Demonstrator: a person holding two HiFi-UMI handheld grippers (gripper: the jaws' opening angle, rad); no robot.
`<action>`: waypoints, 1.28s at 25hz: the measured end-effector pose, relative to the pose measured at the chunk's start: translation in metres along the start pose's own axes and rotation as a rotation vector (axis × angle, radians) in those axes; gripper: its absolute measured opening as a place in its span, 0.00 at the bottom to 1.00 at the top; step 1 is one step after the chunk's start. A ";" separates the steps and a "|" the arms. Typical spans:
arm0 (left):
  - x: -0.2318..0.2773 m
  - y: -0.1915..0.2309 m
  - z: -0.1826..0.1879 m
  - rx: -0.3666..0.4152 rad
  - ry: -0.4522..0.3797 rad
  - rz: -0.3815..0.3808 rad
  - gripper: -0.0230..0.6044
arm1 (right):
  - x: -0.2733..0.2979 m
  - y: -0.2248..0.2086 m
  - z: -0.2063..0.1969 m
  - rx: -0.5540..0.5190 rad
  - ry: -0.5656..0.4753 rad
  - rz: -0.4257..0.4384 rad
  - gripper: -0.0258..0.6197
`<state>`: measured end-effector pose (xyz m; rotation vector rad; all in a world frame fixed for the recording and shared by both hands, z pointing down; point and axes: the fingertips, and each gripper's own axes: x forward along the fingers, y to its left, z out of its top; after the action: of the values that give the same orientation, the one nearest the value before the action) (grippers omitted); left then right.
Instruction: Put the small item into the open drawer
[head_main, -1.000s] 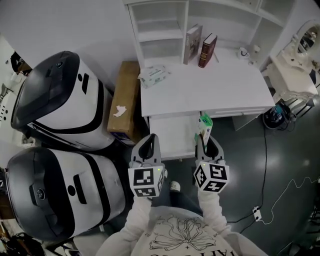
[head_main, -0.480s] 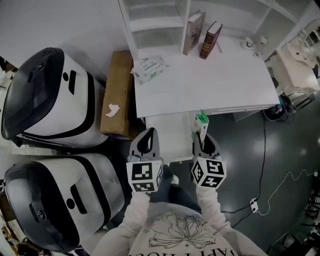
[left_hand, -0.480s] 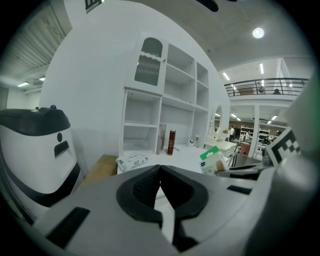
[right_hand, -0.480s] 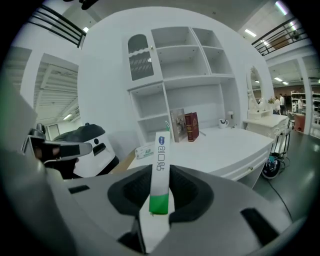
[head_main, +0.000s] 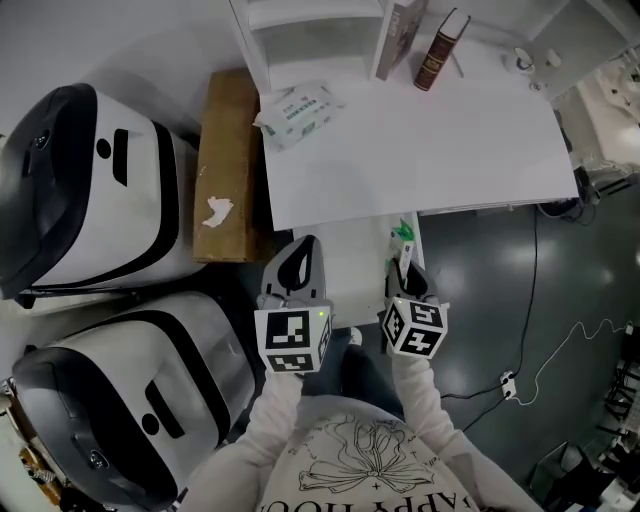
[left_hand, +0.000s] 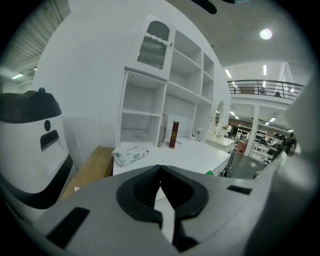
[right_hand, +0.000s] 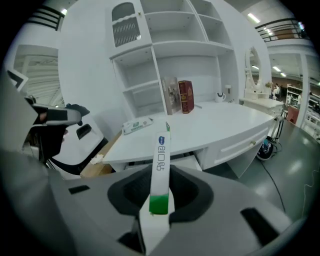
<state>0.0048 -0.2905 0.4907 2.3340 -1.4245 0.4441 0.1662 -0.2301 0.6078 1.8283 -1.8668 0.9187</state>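
Note:
The small item is a slim white box with a green end (head_main: 404, 242). My right gripper (head_main: 405, 268) is shut on it and holds it upright over the right part of the open drawer (head_main: 355, 262), which juts from under the white desk (head_main: 430, 140). In the right gripper view the box (right_hand: 161, 160) stands up between the jaws, with the drawer (right_hand: 186, 161) beyond it. My left gripper (head_main: 297, 272) hovers at the drawer's left front corner. Its jaws (left_hand: 160, 169) are shut with nothing between them.
Two large white-and-black machines (head_main: 90, 190) stand to the left, with a long cardboard box (head_main: 225, 160) between them and the desk. On the desk lie a pack of wipes (head_main: 297, 112) and upright books (head_main: 440, 50). A cable and plug (head_main: 510, 381) lie on the dark floor at right.
The head view has shifted, so the desk sits higher in the frame. Both grippers stay side by side at the drawer's front. The right gripper still holds the box.

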 end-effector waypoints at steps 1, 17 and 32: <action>0.005 0.003 -0.001 -0.002 0.006 -0.001 0.04 | 0.008 -0.001 -0.007 0.000 0.023 -0.006 0.18; 0.026 0.058 -0.033 -0.055 0.076 0.025 0.04 | 0.127 0.006 -0.101 -0.066 0.357 0.005 0.18; 0.029 0.080 -0.055 -0.078 0.125 0.045 0.04 | 0.184 0.004 -0.150 -0.145 0.497 0.028 0.18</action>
<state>-0.0581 -0.3206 0.5640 2.1771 -1.4116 0.5279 0.1194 -0.2657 0.8379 1.3374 -1.5986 1.0953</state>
